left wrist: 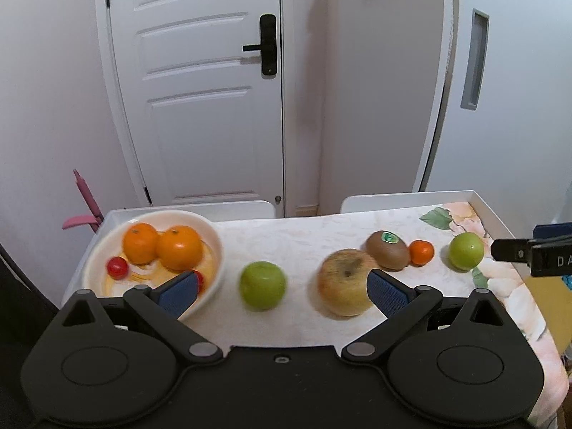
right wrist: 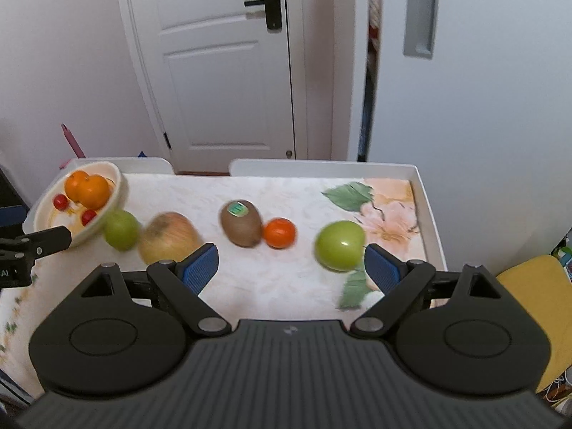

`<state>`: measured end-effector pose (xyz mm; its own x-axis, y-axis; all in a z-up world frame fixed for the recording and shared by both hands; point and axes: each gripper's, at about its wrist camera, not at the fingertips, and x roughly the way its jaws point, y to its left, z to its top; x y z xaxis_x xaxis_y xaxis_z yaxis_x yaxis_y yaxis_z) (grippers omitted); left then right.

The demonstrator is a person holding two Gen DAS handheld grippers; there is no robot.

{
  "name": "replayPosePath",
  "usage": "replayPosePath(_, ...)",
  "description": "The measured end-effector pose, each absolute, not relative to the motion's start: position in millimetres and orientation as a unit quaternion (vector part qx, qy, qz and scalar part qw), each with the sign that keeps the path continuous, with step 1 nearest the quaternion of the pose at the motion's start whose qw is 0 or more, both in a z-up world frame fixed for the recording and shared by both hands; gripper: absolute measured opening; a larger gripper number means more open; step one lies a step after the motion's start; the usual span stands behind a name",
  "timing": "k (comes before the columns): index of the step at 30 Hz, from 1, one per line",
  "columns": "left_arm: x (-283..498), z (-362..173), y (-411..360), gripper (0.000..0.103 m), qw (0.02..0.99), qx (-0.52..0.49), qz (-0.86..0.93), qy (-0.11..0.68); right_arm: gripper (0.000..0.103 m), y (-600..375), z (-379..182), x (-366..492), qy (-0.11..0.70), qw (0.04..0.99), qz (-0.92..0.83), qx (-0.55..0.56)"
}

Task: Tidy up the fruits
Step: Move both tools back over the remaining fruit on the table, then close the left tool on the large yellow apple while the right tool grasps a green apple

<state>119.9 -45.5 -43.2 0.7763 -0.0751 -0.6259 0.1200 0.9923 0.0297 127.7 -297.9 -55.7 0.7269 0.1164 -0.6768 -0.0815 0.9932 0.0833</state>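
A white bowl [left wrist: 214,239] at the table's left holds two oranges [left wrist: 178,246] and small red tomatoes [left wrist: 117,267]. On the cloth lie a green apple [left wrist: 262,285], a yellowish apple [left wrist: 343,286], a kiwi [left wrist: 388,250], a small tangerine [left wrist: 421,252] and a second green apple [left wrist: 466,250]. My left gripper [left wrist: 282,289] is open above the near edge, its jaws either side of the first green apple. My right gripper [right wrist: 289,268] is open and empty; the second green apple [right wrist: 339,245] sits just inside its right finger. The kiwi [right wrist: 241,223] and tangerine [right wrist: 279,232] lie beyond it.
The table is a white tray-like top with a raised rim [right wrist: 425,200] and a floral cloth. A white door [left wrist: 200,89] and walls stand behind. A pink object [left wrist: 84,200] leans off the far left. A yellow item [right wrist: 529,286] lies off the right edge.
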Motion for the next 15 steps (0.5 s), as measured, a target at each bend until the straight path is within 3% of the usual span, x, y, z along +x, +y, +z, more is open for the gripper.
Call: replayPosePath(15, 170.7, -112.3, -107.0, 0.101, 0.935, 0.007, -0.028, 0.354, 0.101, -350.5, -116.3, 170.9, 0.375, 0.923, 0.092, 0.007)
